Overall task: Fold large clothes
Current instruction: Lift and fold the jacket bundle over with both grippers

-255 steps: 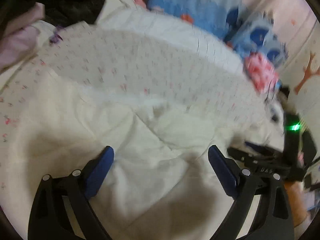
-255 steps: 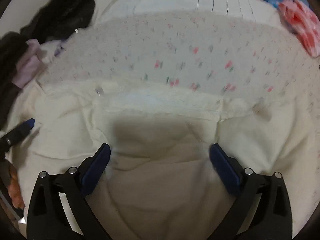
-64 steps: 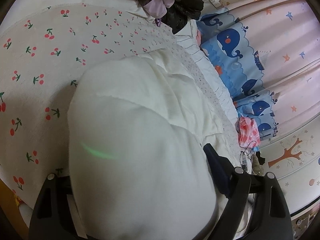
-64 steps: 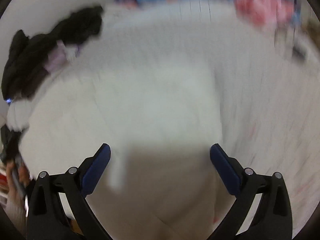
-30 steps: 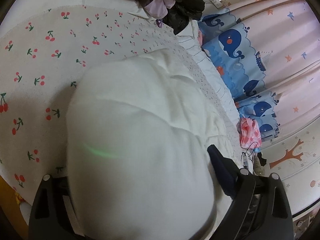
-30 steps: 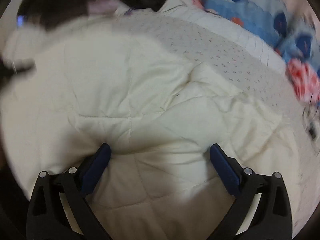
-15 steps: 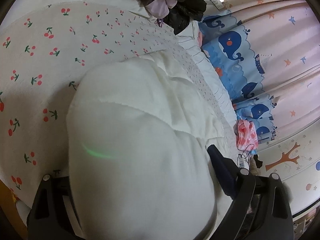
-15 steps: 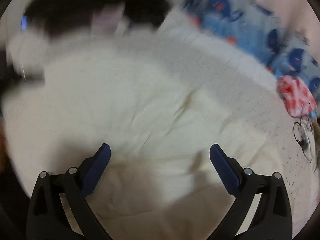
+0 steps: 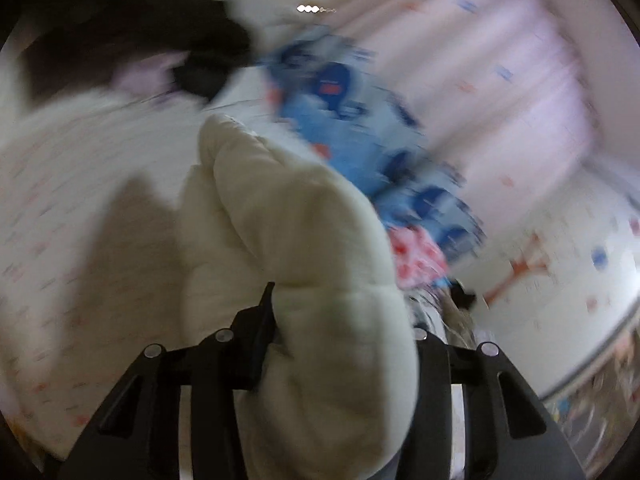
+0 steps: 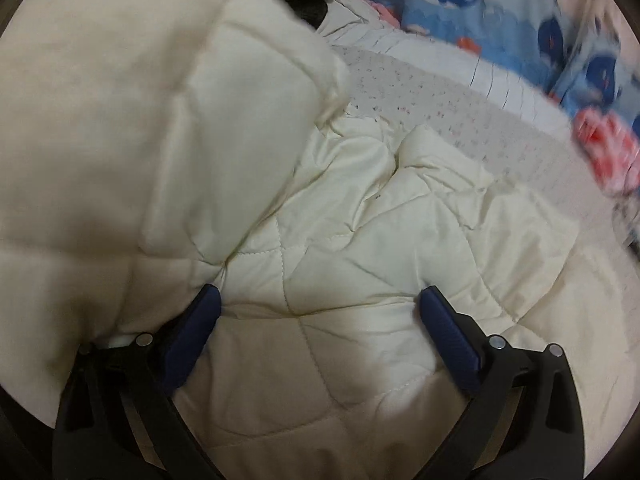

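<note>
The cream quilted garment (image 10: 360,240) lies spread on the bed. My left gripper (image 9: 336,304) is raised and its jaws are closing, with a thick bunch of the cream garment (image 9: 288,216) pinched between them. Its left finger (image 9: 260,332) shows; the bunch hides the right one. In the right wrist view that lifted fold (image 10: 160,100) stands tall at the left. My right gripper (image 10: 320,304) hangs open just over the flat part of the garment, nothing between its blue pads (image 10: 196,324).
A cherry-print sheet (image 9: 60,184) covers the bed. Dark clothes (image 9: 120,32) are piled at the far end. Blue whale-print cushions (image 10: 460,4) line the pink curtain (image 9: 500,80), with a red-and-pink bundle (image 10: 604,136) beside them.
My left gripper has risen and rolled with the cream bunch, its jaws drawn closer around it. In the right wrist view the fold at the left has come up.
</note>
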Tool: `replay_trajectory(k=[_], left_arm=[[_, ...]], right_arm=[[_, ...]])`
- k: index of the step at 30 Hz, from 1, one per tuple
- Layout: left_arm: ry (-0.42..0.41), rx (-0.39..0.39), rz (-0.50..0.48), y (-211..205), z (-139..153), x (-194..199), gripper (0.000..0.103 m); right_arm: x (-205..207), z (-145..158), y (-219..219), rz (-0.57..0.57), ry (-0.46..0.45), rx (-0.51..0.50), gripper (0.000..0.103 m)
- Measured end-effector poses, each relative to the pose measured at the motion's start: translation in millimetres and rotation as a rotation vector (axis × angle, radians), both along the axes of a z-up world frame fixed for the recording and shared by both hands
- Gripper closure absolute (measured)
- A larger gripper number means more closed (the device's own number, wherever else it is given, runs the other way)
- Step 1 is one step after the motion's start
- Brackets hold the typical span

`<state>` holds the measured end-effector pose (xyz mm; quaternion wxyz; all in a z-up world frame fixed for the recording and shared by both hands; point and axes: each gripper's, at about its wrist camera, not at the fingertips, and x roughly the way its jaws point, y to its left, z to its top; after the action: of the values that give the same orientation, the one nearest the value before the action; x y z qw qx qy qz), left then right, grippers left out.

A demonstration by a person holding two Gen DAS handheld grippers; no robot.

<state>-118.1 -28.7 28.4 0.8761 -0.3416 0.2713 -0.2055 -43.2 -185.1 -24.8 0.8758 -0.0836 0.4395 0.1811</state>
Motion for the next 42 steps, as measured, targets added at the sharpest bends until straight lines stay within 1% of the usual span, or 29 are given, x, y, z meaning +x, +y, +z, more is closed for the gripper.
replay_trajectory(k=[1, 2, 3, 4, 5, 7, 9, 10, 11, 13, 14, 16, 17, 19, 21, 23, 25, 27, 28, 29, 31, 34, 36, 37, 38, 39, 40, 41, 42], left_arm=[[-0.046, 0.037, -0.046, -27.8, 17.0, 1.2, 0.062], [-0.07, 0.058, -0.072, -42.7, 24.9, 1.4, 0.062], [-0.104, 0.091, -0.119, -68.5, 35.1, 1.8, 0.063], [-0.115, 0.112, -0.144, -84.2, 38.1, 1.8, 0.063], [-0.124, 0.137, -0.176, -104.1, 38.2, 2.7, 0.063], [-0.116, 0.163, -0.258, -148.2, 26.6, 6.4, 0.063], [-0.085, 0.183, -0.332, -190.9, 5.4, 8.3, 0.063], [-0.063, 0.206, -0.384, -220.5, -12.2, 8.7, 0.063], [-0.045, 0.229, -0.42, -241.6, -25.8, 7.2, 0.063], [-0.02, 0.321, -0.508, -289.7, -59.9, -1.5, 0.063], [-0.036, 0.375, -0.532, -306.1, -67.7, -8.1, 0.063], [-0.074, 0.473, -0.554, -325.9, -77.7, -22.8, 0.063], [-0.086, 0.494, -0.56, -328.5, -79.2, -26.9, 0.063], [-0.097, 0.512, -0.573, -326.2, -78.7, -28.5, 0.063], [-0.107, 0.54, -0.592, -324.9, -73.4, -30.9, 0.063], [-0.119, 0.579, -0.627, -316.3, -67.8, -38.6, 0.059], [-0.116, 0.588, -0.677, -305.9, -60.1, -50.2, 0.051], [-0.105, 0.578, -0.713, -290.7, -47.3, -59.6, 0.046], [-0.106, 0.553, -0.731, -275.9, -36.1, -66.1, 0.041], [-0.12, 0.532, -0.724, -261.0, -25.8, -71.2, 0.038], [-0.172, 0.49, -0.649, -217.5, -2.9, -77.0, 0.026], [-0.17, 0.516, -0.61, -181.5, 11.5, -66.4, 0.022], [-0.169, 0.571, -0.468, -153.5, 13.0, -54.5, 0.022], [-0.15, 0.588, -0.419, -145.1, 10.1, -44.2, 0.022], [-0.119, 0.62, -0.347, -136.2, -2.4, -25.9, 0.022], [-0.072, 0.634, -0.322, -130.7, -19.8, -7.8, 0.022], [-0.017, 0.62, -0.335, -128.6, -39.0, 6.1, 0.022], [0.04, 0.554, -0.377, -130.4, -61.5, 19.2, 0.022], [0.043, 0.494, -0.378, -135.0, -74.5, 21.6, 0.021]], right_arm=[[0.8, 6.8, -14.2, 0.004, 0.041, 0.059, 0.007], [-2.7, 13.5, -27.8, 0.0, 0.059, 0.109, 0.008], [-9.9, 23.9, -49.1, -0.017, 0.052, 0.185, 0.008], [-23.1, 37.3, -86.7, -0.044, 0.03, 0.331, 0.008], [-30.3, 42.4, -117.4, -0.066, 0.04, 0.449, 0.007], [-43.2, 42.5, -195.9, -0.136, 0.078, 0.74, 0.007], [-49.6, 35.2, -261.5, -0.176, 0.095, 0.98, 0.007], [-50.7, 31.9, -283.9, -0.192, 0.101, 1.053, 0.007], [-51.8, 27.0, -316.2, -0.223, 0.109, 1.158, 0.007], [-47.5, 27.6, -342.6, -0.21, 0.121, 1.225, 0.007], [-43.5, 29.7, -346.7, -0.203, 0.13, 1.211, 0.007], [-28.1, 36.0, -345.3, -0.192, 0.164, 1.124, 0.007], [-18.7, 37.4, -339.6, -0.164, 0.193, 1.098, 0.007], [4.5, 40.3, -317.2, -0.103, 0.262, 1.02, 0.007], [18.3, 42.5, -294.8, -0.086, 0.287, 0.935, 0.007], [31.7, 39.3, -270.3, -0.084, 0.323, 0.828, 0.007], [38.7, 28.7, -252.0, -0.1, 0.359, 0.718, 0.007], [38.1, 19.8, -242.2, -0.095, 0.373, 0.675, 0.007], [36.4, 17.6, -239.4, -0.095, 0.366, 0.658, 0.007], [35.6, 16.8, -238.4, -0.094, 0.358, 0.655, 0.007], [35.6, 16.1, -238.7, -0.11, 0.331, 0.637, 0.007], [41.4, 14.7, -238.2, -0.118, 0.326, 0.632, 0.007], [37.0, 21.7, -244.7, -0.142, 0.281, 0.598, 0.007], [37.3, 32.2, -251.2, -0.169, 0.228, 0.597, 0.007], [29.3, 41.2, -260.9, -0.185, 0.194, 0.621, 0.007], [28.1, 55.5, -272.4, -0.236, 0.132, 0.631, 0.007], [24.1, 73.8, -280.3, -0.289, 0.045, 0.606, 0.007], [20.6, 89.0, -282.9, -0.277, -0.012, 0.615, 0.007], [16.5, 100.8, -281.5, -0.239, -0.046, 0.64, 0.007]])
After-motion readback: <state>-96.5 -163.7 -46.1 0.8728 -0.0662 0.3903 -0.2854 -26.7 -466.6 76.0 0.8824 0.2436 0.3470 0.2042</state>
